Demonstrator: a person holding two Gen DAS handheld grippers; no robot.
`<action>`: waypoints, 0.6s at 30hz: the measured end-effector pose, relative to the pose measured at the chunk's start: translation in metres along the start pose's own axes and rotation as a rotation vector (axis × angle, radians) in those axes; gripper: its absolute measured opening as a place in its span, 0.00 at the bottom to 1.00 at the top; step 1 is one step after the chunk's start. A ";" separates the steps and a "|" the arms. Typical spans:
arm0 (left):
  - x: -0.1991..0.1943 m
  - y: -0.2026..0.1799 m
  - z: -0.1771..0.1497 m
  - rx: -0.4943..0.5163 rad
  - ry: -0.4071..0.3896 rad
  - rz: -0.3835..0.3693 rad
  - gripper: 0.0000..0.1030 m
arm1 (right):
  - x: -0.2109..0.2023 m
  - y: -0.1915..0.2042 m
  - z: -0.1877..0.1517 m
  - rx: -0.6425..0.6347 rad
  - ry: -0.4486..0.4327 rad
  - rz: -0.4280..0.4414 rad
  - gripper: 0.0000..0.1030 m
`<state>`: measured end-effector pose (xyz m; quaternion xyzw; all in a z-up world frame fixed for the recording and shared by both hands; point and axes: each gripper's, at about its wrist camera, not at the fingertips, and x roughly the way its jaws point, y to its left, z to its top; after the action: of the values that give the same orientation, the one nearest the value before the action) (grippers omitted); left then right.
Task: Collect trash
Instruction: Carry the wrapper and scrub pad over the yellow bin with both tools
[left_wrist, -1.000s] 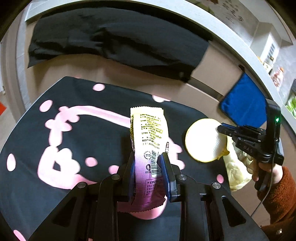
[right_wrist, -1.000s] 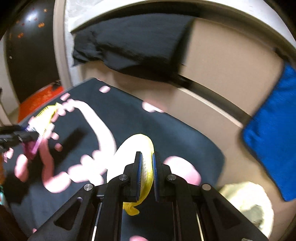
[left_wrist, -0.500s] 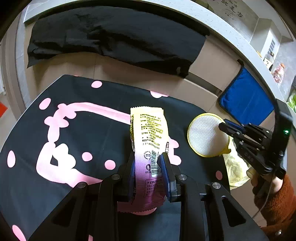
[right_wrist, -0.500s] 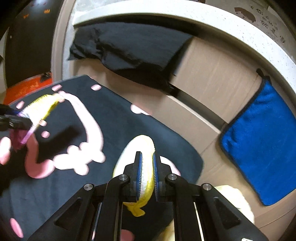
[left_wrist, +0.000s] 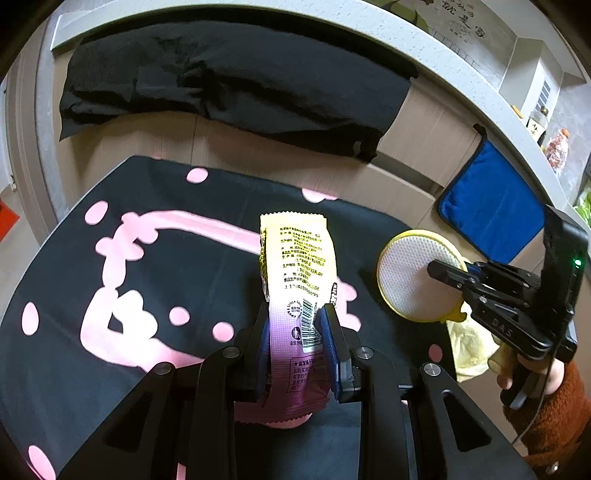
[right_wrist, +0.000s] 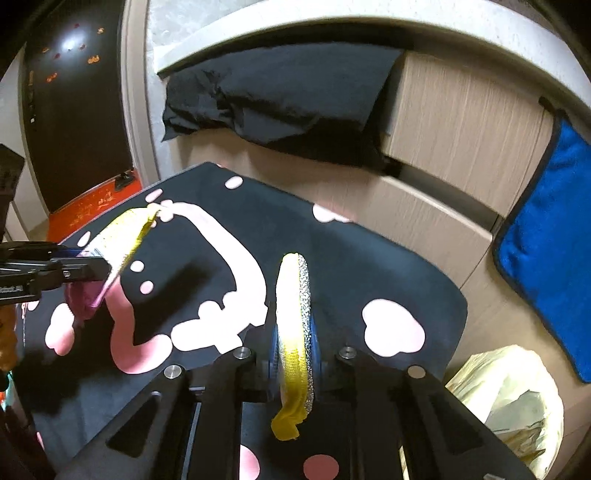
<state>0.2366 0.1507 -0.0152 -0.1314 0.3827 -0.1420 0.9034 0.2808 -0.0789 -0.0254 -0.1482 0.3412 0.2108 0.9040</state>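
My left gripper (left_wrist: 295, 317) is shut on a yellow and purple snack wrapper (left_wrist: 297, 273) and holds it above a black mat with pink shapes (left_wrist: 147, 258). My right gripper (right_wrist: 293, 325) is shut on a round yellow scouring pad (right_wrist: 293, 325), held edge-on above the mat's right part (right_wrist: 369, 266). The pad (left_wrist: 413, 275) and right gripper (left_wrist: 443, 273) show at the right of the left wrist view. The left gripper (right_wrist: 99, 267) with the wrapper (right_wrist: 122, 236) shows at the left of the right wrist view. A pale yellow plastic bag (right_wrist: 506, 398) sits off the mat's right edge.
A black cloth (left_wrist: 229, 81) hangs from the counter over wooden drawer fronts (right_wrist: 454, 122). A blue towel (left_wrist: 491, 206) hangs at the right. A dark door (right_wrist: 70, 103) and an orange floor mat (right_wrist: 88, 203) lie at the far left.
My right gripper with the pad has moved right, toward the mat's right edge and the bag. My left gripper has drawn back a little with the wrapper still in it.
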 end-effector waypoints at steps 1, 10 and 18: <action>-0.001 -0.004 0.003 0.005 -0.008 0.000 0.26 | -0.004 0.000 0.002 -0.004 -0.011 -0.002 0.12; -0.013 -0.060 0.025 0.098 -0.104 0.000 0.26 | -0.056 -0.011 0.011 0.020 -0.126 0.005 0.12; -0.012 -0.122 0.036 0.176 -0.169 -0.003 0.26 | -0.105 -0.046 0.005 0.070 -0.214 -0.058 0.12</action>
<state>0.2361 0.0472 0.0593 -0.0634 0.2910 -0.1650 0.9403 0.2345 -0.1463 0.0557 -0.1029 0.2456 0.1872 0.9455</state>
